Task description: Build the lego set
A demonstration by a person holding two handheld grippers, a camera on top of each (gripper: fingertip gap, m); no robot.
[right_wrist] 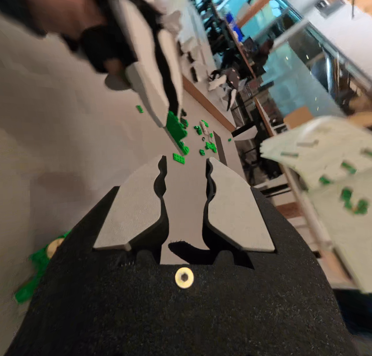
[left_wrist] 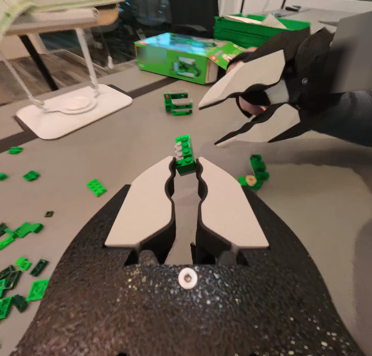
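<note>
Pinching a small green-and-grey brick assembly [left_wrist: 184, 158] between its fingertips, the left gripper [left_wrist: 185, 162] holds the piece tilted above the grey tabletop [left_wrist: 128, 149]. The right gripper [left_wrist: 208, 124] hovers just beside it to the right with its jaws spread wide and nothing between them; its own view shows the same wide gap [right_wrist: 186, 161] over bare tabletop.

Beyond the held piece, a second partial build of green and grey bricks [left_wrist: 178, 104] stands toward the far edge, in front of the opened green set box [left_wrist: 177, 61]. A green assembly with a tan round piece [left_wrist: 254, 174] lies near the right side of the left gripper. Loose green plates [left_wrist: 22, 273] are scattered toward the left edge, one two-by-four plate [left_wrist: 96, 187] lying apart from them. A white stand base [left_wrist: 74, 109] rests at the far left, and an instruction booklet [right_wrist: 326, 187] is blurred at the right of the right wrist view.
</note>
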